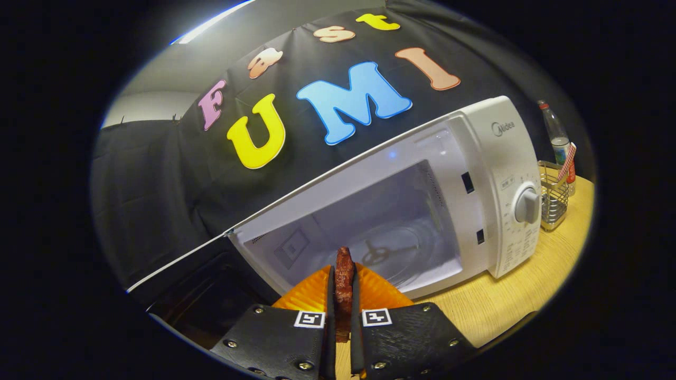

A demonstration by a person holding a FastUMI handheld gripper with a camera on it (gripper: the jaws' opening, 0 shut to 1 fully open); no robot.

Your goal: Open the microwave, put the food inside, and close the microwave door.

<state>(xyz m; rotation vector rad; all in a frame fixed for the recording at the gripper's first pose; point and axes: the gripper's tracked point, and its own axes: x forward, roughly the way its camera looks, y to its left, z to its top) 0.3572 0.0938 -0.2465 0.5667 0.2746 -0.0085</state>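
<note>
A white microwave [491,174] stands on the wooden table with its door [200,285] swung wide open to the left. Its cavity shows the glass turntable [396,253]. My gripper [343,287] is shut on a thin reddish-brown piece of food [344,264], held upright between the two fingers. The food's top pokes out above the fingertips, just in front of the cavity opening.
A wire holder [554,198] stands on the table [507,306] right of the microwave, with a clear bottle [557,137] behind it. The microwave's control dial [527,206] faces me on its right panel. Black cloth wall rises behind.
</note>
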